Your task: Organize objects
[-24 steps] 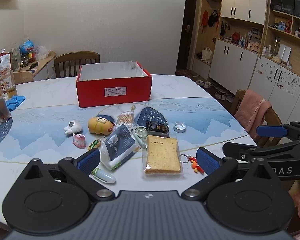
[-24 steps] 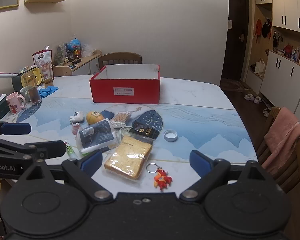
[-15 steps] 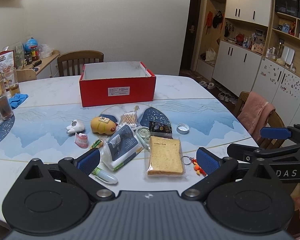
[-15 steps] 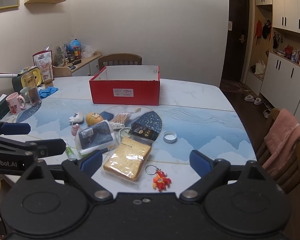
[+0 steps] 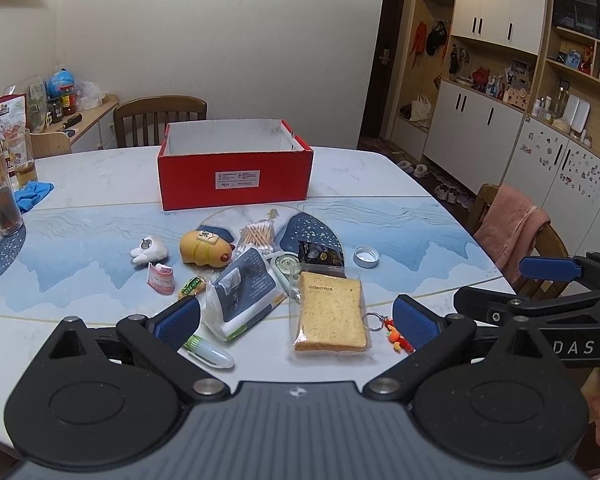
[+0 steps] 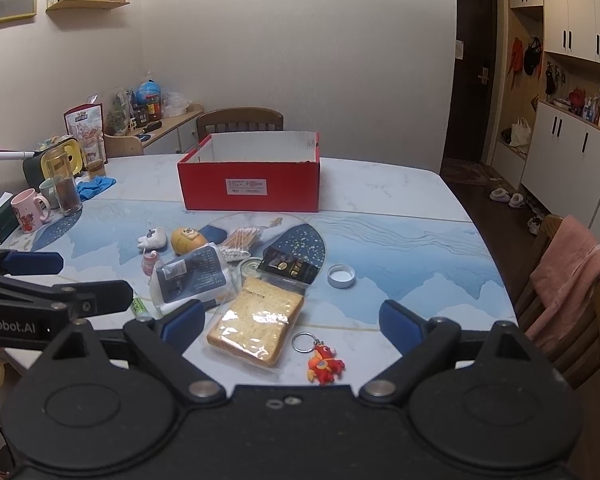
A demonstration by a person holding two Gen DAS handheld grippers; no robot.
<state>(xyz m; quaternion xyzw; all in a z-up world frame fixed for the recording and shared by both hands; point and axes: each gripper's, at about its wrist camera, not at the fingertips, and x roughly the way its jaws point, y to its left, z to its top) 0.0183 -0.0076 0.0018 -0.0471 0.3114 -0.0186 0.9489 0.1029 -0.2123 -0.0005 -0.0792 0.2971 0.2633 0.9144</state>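
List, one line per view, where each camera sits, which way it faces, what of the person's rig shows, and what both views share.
Left wrist: on the left gripper, looking forward and down over the table; its open jaws show, and the right gripper juts in at the right.
Right wrist: on the right gripper, facing likewise; open jaws, left gripper at the left edge.
Shared: red box, bagged bread slice, red keychain.

both wrist views look forward and downward from the near edge of the surface (image 5: pixel 380 184), side by side. each faces the red box (image 5: pixel 236 178) at twelve o'clock, sharing the bagged bread slice (image 6: pixel 256 320) close below.
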